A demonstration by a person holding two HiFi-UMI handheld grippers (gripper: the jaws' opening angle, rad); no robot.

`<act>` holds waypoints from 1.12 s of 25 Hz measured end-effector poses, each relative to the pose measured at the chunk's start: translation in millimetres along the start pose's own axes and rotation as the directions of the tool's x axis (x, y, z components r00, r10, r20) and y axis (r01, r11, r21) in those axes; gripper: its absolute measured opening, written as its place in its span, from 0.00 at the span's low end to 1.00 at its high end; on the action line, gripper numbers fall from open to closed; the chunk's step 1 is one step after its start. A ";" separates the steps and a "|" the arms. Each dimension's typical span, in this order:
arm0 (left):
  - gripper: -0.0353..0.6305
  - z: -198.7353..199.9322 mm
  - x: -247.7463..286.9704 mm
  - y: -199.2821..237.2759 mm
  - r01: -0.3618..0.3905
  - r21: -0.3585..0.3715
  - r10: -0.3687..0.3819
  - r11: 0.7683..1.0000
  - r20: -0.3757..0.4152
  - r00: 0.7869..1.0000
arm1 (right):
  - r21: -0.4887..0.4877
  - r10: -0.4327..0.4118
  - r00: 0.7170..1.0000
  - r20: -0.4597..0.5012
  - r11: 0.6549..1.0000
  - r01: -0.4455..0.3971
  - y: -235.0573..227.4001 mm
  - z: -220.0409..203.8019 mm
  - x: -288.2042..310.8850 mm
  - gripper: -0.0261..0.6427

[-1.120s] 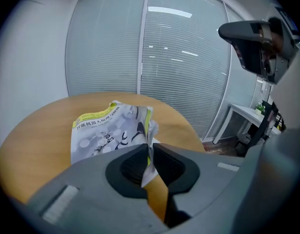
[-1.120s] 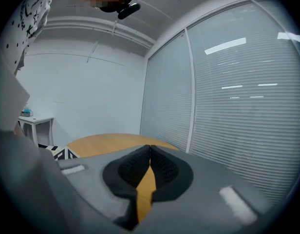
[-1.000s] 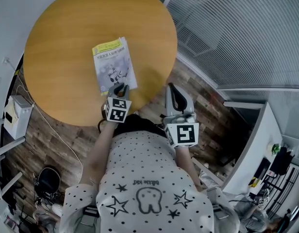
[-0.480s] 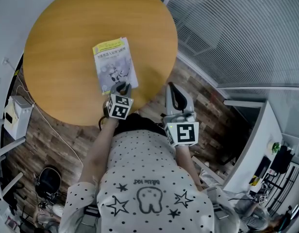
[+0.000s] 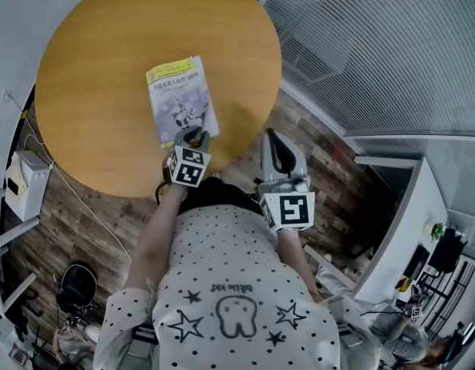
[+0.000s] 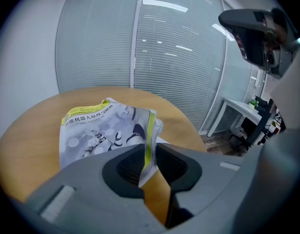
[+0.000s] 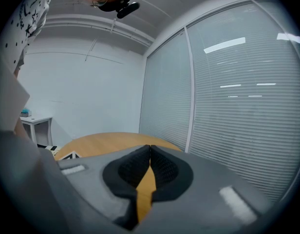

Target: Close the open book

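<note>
My left gripper (image 5: 193,138) jaws have just been opening and now stand slightly apart, with the near cover corner of the book (image 5: 181,100) loose between them. Book lies cover-up on the round table (image 5: 99,45), by my edge. Right gripper (image 5: 277,154) jaws together, empty, beside the table.

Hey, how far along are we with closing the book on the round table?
Done: the book lies cover-up on the wooden table, so it looks closed. In hand: the left gripper has just been opening its jaws, with the cover's near corner between them, slightly lifted. Left: let that corner drop flat and pull away. The right gripper is shut and empty, beside the table.
</note>
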State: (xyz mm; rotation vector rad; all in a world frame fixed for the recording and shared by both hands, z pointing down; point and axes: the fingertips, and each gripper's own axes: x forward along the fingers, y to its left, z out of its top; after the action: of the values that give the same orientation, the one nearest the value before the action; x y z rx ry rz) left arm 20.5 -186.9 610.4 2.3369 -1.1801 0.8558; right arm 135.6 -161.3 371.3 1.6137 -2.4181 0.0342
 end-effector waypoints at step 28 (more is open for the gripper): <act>0.35 10.9 -12.5 -11.9 0.013 0.000 -0.013 1.000 0.058 0.998 | -0.002 0.043 0.999 0.008 0.999 -0.043 -0.6 -1.8 -4.4 0.05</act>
State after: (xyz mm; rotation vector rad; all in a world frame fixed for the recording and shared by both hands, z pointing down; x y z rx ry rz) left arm 28.3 -179.1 593.1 2.3818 -1.1870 0.7879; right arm 138.1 -157.3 372.1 1.5639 -2.4582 0.0333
